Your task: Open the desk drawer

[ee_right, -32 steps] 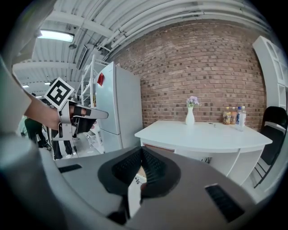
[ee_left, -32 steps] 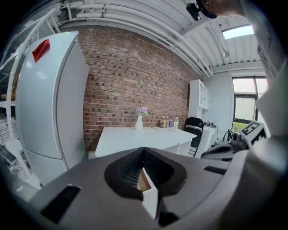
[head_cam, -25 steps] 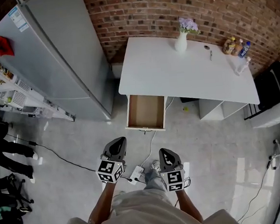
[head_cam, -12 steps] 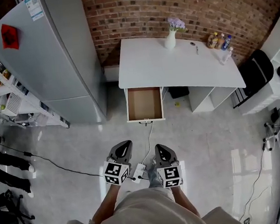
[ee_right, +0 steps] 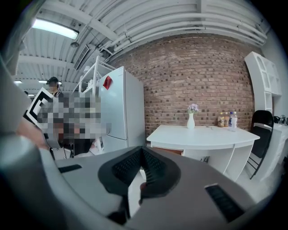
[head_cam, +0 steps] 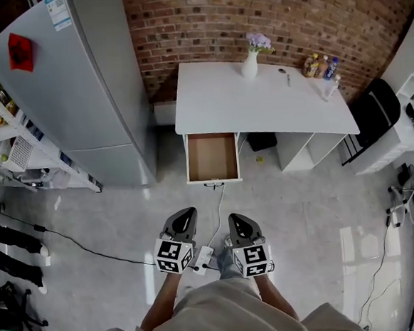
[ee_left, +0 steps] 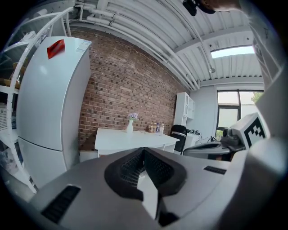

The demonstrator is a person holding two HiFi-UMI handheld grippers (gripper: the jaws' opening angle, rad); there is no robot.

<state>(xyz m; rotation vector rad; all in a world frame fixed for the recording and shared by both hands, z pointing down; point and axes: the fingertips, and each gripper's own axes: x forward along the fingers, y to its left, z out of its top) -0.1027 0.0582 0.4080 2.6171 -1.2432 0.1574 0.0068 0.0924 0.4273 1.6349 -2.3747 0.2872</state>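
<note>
Already the brown wooden drawer (head_cam: 211, 156) of the white desk (head_cam: 259, 103) stands out; our left gripper (head_cam: 185, 214) and right gripper (head_cam: 237, 219) hang closed, empty, well off. We judge no further pull needed.

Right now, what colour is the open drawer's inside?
Light brown drawer interior; head view shows it best.

Loft-style office or test studio, not lived-in home. Bare brick wall (head_cam: 252, 8), ribbed white ceiling (ee_right: 148, 18) with exposed pipes (ee_left: 135, 33), strip light (ee_right: 56, 29). Polished grey floor (head_cam: 303, 211), loose cables (head_cam: 77, 239), power strip (head_cam: 203, 254). White desk (head_cam: 259, 103) with vase (head_cam: 249, 66), bottles (head_cam: 320, 66); black chair (head_cam: 374, 109); fridge (head_cam: 79, 85); metal rack (head_cam: 5, 141). Bystander (head_cam: 6, 245) at left edge.
</note>
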